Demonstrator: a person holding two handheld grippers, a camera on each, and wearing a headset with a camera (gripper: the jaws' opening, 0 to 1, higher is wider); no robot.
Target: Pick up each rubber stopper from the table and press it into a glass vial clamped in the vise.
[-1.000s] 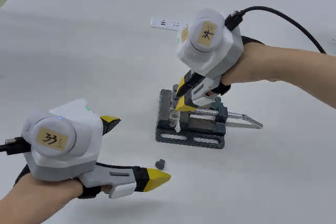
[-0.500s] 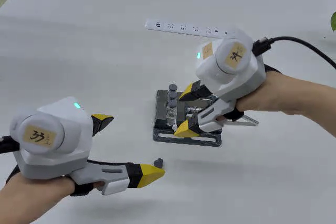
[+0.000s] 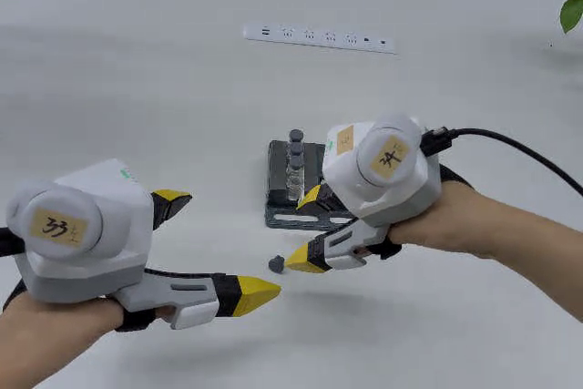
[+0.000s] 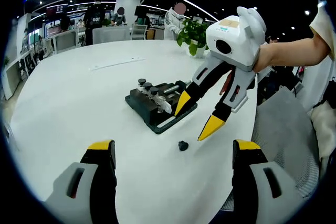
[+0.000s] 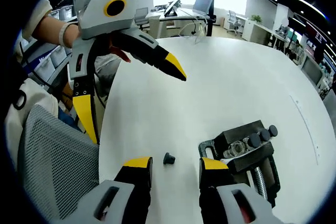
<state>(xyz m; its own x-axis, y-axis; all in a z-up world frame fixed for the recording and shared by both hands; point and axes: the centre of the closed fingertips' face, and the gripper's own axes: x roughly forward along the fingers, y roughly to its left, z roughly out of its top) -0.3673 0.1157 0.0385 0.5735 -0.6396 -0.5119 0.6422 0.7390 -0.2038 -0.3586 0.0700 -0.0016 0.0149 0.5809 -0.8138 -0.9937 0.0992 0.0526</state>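
Head view with both gripper views, at the change-over between two stoppers. A second ago my right gripper stood over the vise with its tips down among the vials. It has since left the vise and swung down and toward me, to the one loose rubber stopper I can see. That stopper lies on the worktop just in front of the vise and has not shifted. The right fingers are parted and hold nothing. In the right gripper view the stopper sits between the two yellow tips, slightly ahead of them and touching neither. My left gripper has kept its station to the left of the stopper, its fingers spread wide and empty. The vise is now unobstructed: the farther vials in the row carry dark caps, while the nearest looks clear-topped, though I cannot be sure it is unstoppered. I judge that the previous stopper has been seated and the next pick is beginning. What remains is to close on this stopper, carry it back and press it into the open vial. The power strip at the far side plays no part.
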